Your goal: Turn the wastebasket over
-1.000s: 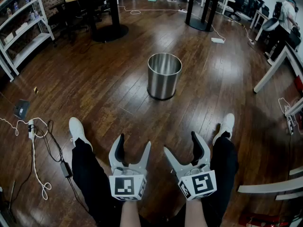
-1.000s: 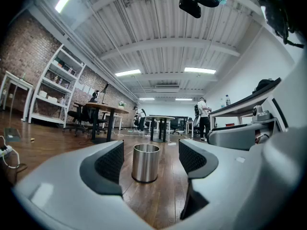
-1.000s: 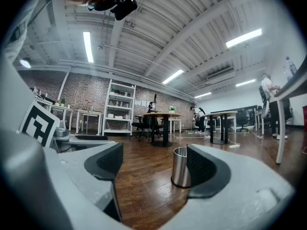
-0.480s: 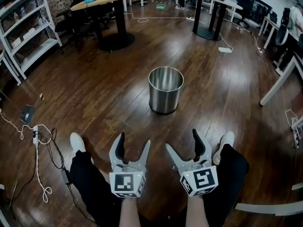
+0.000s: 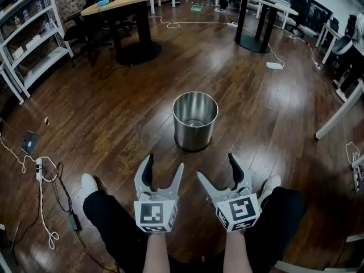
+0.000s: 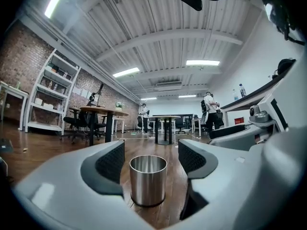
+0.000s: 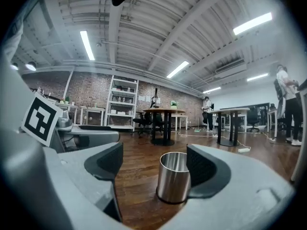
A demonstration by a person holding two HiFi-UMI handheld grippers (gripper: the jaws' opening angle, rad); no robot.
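On wooden floor (image 5: 114, 112), ahead of person's feet: wastebasket (image 5: 195, 120) upright, mouth up, apparently empty. Left gripper (image 5: 162, 170), right gripper (image 5: 216, 169): jaws apart, nothing held, both short of basket. Judgement: polished steel shell, rigid, probably light, slippery; best purchase at rim or across opposite walls.

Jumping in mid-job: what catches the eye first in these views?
A shiny steel wastebasket stands upright, mouth up, alone in the middle of the dark wood floor. Just short of it, the left gripper and right gripper are held side by side, both open and empty, pointed toward it.
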